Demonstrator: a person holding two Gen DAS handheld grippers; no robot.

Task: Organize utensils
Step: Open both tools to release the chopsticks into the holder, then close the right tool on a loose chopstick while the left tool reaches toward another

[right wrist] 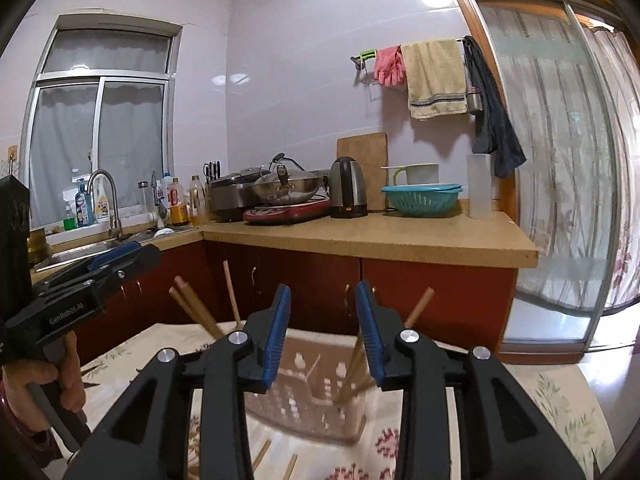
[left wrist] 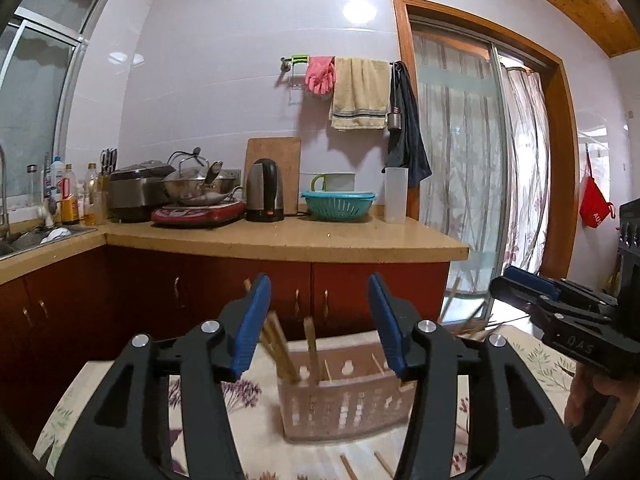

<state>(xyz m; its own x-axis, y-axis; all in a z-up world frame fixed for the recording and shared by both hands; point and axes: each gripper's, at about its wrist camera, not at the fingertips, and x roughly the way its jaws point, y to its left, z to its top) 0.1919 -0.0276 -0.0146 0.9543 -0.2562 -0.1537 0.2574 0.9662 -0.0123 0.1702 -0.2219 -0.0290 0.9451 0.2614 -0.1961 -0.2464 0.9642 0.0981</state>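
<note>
A wooden kitchen counter [left wrist: 280, 240] is running across the far side of both views, carrying a red induction hob [left wrist: 198, 214] with a steel wok [left wrist: 196, 188] at the ten o'clock side, a black electric kettle [left wrist: 265, 191] just beside a leaning cutting board [left wrist: 276, 156] at twelve, and a teal colander [left wrist: 338, 205] at one o'clock. Nearer, a table under a floral tablecloth [left wrist: 100, 392] is bearing the task's thing: a translucent pink utensil holder [left wrist: 344, 404], which is sitting at six o'clock, low in the middle of each wrist view and blurred. Wooden chopsticks [left wrist: 280, 344] are leaning out of its left compartment, tilted toward eleven o'clock; in the right wrist view more chopsticks are standing in the right-hand end, tilted toward one o'clock. A few loose chopsticks [left wrist: 348, 468] are lying on the cloth just in front of the holder.

The left gripper [left wrist: 319, 322] is hanging above the holder with its blue pads standing moderately apart and nothing between them. The right gripper [right wrist: 323, 330] is sitting with a narrower gap, also pressing on nothing; the chopsticks behind it are clear of its pads. A hand [right wrist: 52, 384] is gripping the left tool's handle at eight o'clock in the right wrist view
</note>
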